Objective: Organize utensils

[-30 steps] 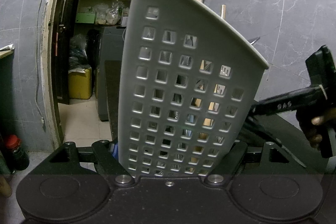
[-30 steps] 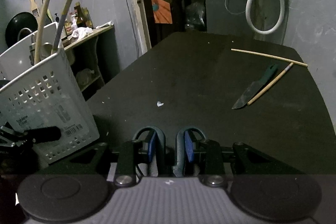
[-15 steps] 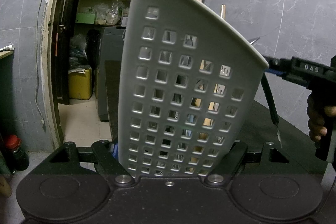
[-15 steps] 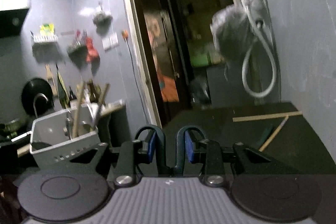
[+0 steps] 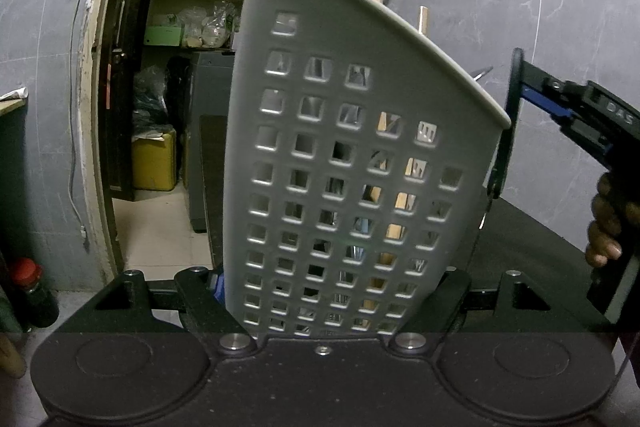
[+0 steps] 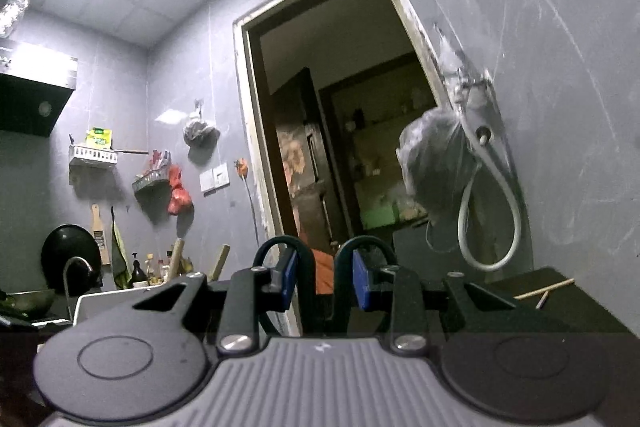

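Observation:
My left gripper [image 5: 332, 291] is shut on the wall of a white perforated utensil basket [image 5: 320, 131], which holds wooden handles and several metal utensils. In the left wrist view my right gripper [image 5: 524, 95] is at the basket's right rim, shut on a dark knife [image 5: 504, 143] that hangs blade down just outside the rim. In the right wrist view the right gripper [image 6: 325, 277] points up at the doorway, its blue pads close together; the knife shows only as a dark shape between them. The basket's white rim [image 6: 108, 297] is at lower left.
A dark countertop [image 6: 568, 311] at right carries chopsticks [image 6: 544, 289]. A hose [image 6: 492, 211] and a bag hang on the right wall. An open doorway [image 5: 168, 107] is behind the basket. A red-capped bottle [image 5: 32, 291] stands at far left.
My right gripper lifted the knife off the countertop, swung it blade down and brought it to the basket's right rim. Its camera tilted up toward the ceiling. The left gripper and basket stayed put.

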### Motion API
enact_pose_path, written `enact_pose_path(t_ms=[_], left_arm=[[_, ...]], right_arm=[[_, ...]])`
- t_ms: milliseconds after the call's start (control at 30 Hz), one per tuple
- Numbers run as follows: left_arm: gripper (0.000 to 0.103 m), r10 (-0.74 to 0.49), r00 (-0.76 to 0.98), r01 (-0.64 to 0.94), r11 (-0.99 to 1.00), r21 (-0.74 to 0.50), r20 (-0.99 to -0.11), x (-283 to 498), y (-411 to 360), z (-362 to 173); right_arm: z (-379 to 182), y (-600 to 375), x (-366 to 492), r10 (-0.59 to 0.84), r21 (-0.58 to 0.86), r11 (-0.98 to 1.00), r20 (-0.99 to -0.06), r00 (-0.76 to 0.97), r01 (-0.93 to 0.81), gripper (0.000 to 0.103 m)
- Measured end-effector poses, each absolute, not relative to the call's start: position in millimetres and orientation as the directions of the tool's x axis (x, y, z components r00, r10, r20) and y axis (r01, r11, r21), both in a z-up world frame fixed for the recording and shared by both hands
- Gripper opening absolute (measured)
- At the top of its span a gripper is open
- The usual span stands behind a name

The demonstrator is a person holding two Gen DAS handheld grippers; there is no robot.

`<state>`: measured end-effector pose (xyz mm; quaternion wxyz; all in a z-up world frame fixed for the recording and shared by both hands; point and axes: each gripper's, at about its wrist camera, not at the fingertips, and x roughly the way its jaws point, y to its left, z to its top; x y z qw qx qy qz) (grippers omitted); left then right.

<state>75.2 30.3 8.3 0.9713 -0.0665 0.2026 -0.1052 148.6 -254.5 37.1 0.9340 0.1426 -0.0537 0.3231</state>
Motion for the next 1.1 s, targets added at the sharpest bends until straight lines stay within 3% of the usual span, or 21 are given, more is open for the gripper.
enact_pose_path(t_ms=[300,600,800,1100], left_arm=[[0.079,-0.230,0.896,0.179,0.970,-0.166,-0.380,73.9,29.5,8.7],[0.079,-0.232,0.895,0.181,0.969,-0.165,-0.381,73.9,29.0,8.8],[0.079,-0.234,0.895,0.182,0.969,-0.168,-0.381,74.6,30.1,8.4],[0.079,-0.238,0.895,0.184,0.968,-0.172,-0.378,75.6,30.6,8.0]], right_arm=[[29.0,-256.1,102.1,0.564,0.155,0.780,0.246,0.789,-0.606,0.033],[14.8,-263.7,79.3,0.532,0.226,0.784,0.237,0.813,-0.578,0.038],[27.1,-263.7,80.8,0.536,0.199,0.801,0.183,0.824,-0.565,0.038],[89.2,-244.3,107.7,0.576,0.167,0.807,-0.004,0.818,-0.567,0.040]])
